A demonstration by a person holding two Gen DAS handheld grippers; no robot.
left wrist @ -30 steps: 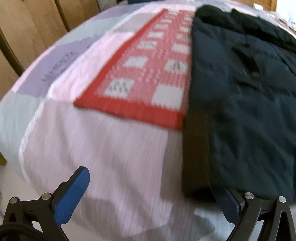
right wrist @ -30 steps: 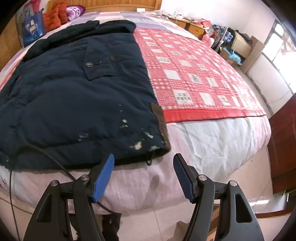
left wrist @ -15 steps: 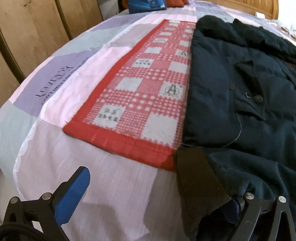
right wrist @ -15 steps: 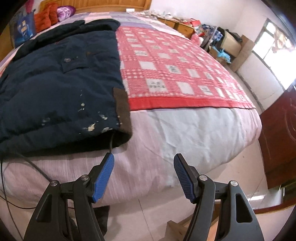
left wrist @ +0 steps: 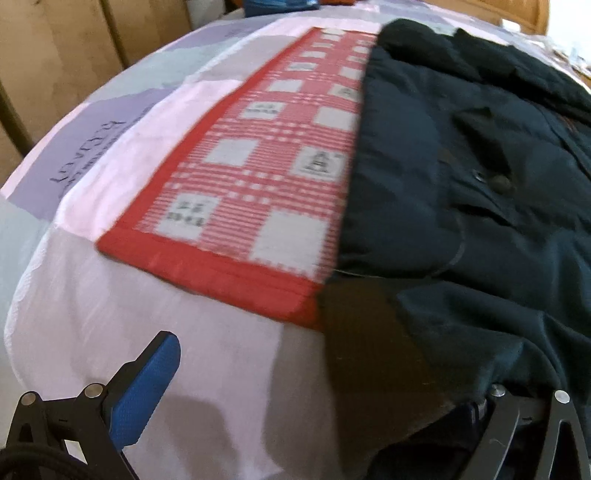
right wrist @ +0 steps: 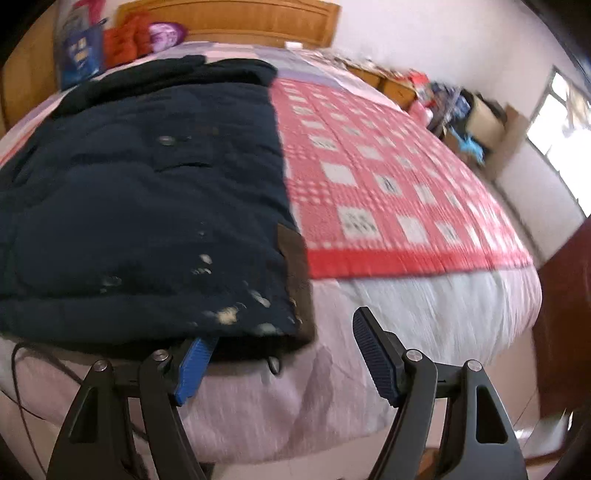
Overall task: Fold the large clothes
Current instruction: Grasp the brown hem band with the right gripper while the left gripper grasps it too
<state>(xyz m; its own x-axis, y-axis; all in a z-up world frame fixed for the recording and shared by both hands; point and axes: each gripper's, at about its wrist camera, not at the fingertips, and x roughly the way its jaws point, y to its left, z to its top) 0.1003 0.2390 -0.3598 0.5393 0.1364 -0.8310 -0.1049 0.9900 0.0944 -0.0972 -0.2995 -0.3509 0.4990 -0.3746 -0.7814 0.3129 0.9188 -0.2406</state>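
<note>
Reaching in with both grippers spread wide at the near hem of the dark jacket, neither yet closed on cloth. Left gripper: jaws far apart, one blue finger bare over the pale bed sheet, the other buried under the brown-lined hem corner; probably only slid beneath it, though blur and overhanging fabric hide the contact. Right gripper: equally wide, inner finger tucked just under the hem edge, outer finger out in the open beside the jacket's other corner.

Doing this well means pushing each buried finger further under the padded hem before squeezing, taking both layers of the thick fabric and not just the lining. Better to grip close to the two corners, so the hem lifts level. Worth keeping the dangling drawcord toggle clear of the pads.

Beyond the jaws, jacket lying flat and buttoned side up along the bed, collar towards the wooden headboard, flanked on both sides by the red checked blanket.
</note>
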